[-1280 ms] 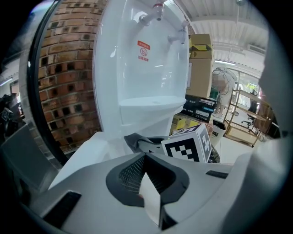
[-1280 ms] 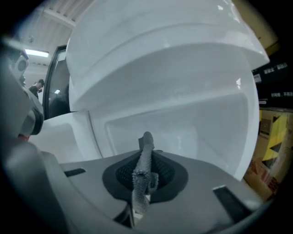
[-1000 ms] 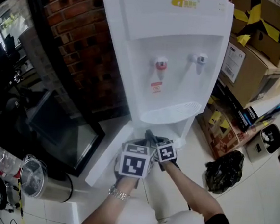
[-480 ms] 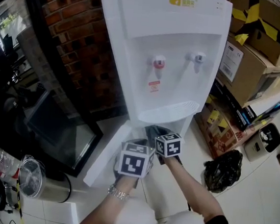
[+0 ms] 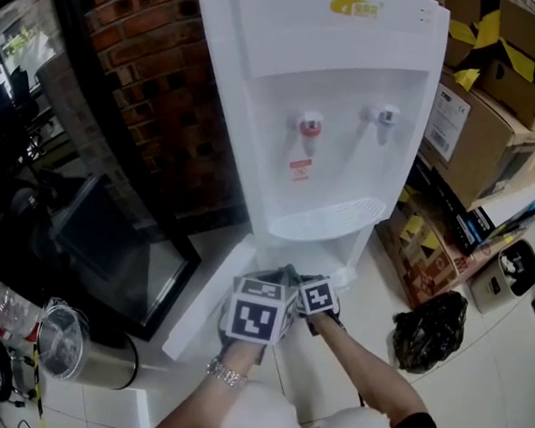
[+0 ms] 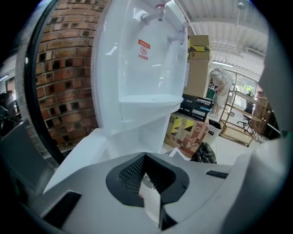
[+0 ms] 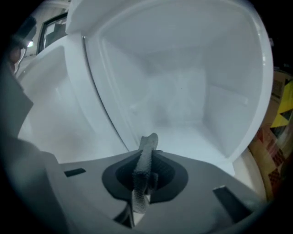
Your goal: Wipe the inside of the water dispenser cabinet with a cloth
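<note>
The grey, waffle-textured cloth [image 7: 147, 148], a narrow strip pointing lengthwise into the open white water dispenser cabinet [image 7: 183, 100], is pinched in your right gripper [image 7: 145, 176], while your left gripper [image 6: 145, 172] sits close beside it, jaws pressed together.

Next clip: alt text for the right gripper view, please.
The right gripper has its jaws shut on a strip of grey cloth, aimed into the open white cabinet of the water dispenser. The cabinet door stands open at left.
</note>
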Action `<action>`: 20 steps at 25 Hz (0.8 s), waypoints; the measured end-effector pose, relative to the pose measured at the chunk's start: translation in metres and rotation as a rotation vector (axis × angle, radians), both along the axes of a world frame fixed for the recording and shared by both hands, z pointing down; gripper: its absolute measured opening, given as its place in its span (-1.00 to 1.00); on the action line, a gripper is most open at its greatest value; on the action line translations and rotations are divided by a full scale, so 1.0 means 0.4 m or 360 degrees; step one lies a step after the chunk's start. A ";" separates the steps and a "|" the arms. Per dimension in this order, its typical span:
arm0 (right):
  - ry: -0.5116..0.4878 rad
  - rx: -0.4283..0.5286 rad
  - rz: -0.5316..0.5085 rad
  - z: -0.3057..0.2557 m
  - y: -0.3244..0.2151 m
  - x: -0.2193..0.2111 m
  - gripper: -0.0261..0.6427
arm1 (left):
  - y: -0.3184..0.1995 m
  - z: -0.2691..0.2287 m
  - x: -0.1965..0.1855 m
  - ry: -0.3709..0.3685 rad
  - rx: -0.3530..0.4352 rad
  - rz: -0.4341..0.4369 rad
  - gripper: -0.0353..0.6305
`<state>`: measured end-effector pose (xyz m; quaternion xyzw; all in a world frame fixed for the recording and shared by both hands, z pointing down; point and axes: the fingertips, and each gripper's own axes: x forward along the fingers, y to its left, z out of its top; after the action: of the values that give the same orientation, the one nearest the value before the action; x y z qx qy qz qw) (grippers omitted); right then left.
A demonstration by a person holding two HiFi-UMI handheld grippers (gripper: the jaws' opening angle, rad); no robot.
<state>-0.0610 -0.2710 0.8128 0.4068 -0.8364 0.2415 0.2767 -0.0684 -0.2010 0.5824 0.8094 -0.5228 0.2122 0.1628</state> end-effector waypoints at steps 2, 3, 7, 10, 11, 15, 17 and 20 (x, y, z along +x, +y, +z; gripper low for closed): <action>0.0039 -0.0045 0.0021 0.032 0.004 0.032 -0.86 | -0.001 0.001 0.006 0.0006 -0.0004 0.0005 -0.89; 0.0037 -0.0070 0.0032 0.043 0.004 0.048 -0.86 | -0.001 0.003 0.010 0.0005 -0.0010 0.0010 -0.89; -0.0042 0.0018 0.0175 -0.034 -0.041 0.150 -0.86 | -0.002 0.004 0.023 0.0015 -0.0018 0.0028 -0.89; -0.0051 0.0343 0.0335 -0.191 -0.107 0.253 -0.86 | -0.007 0.002 0.034 0.0029 -0.0013 0.0038 -0.89; -0.0041 0.0445 0.0369 -0.241 -0.124 0.281 -0.86 | -0.008 0.002 0.041 0.0032 -0.0013 0.0046 -0.89; 0.0025 0.0655 0.0434 -0.346 -0.159 0.333 -0.86 | -0.004 0.004 0.062 0.0034 -0.0016 0.0079 -0.89; 0.0051 0.0673 0.0457 -0.347 -0.174 0.346 -0.86 | -0.002 0.003 0.064 0.0029 -0.0015 0.0085 -0.89; 0.0093 0.0645 0.0492 -0.316 -0.198 0.366 -0.86 | -0.001 0.003 0.059 0.0027 -0.0017 0.0081 -0.89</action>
<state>0.0855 -0.3501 0.6863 0.5837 -0.7874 0.0965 0.1733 -0.0450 -0.2013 0.5838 0.8233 -0.4996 0.2123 0.1660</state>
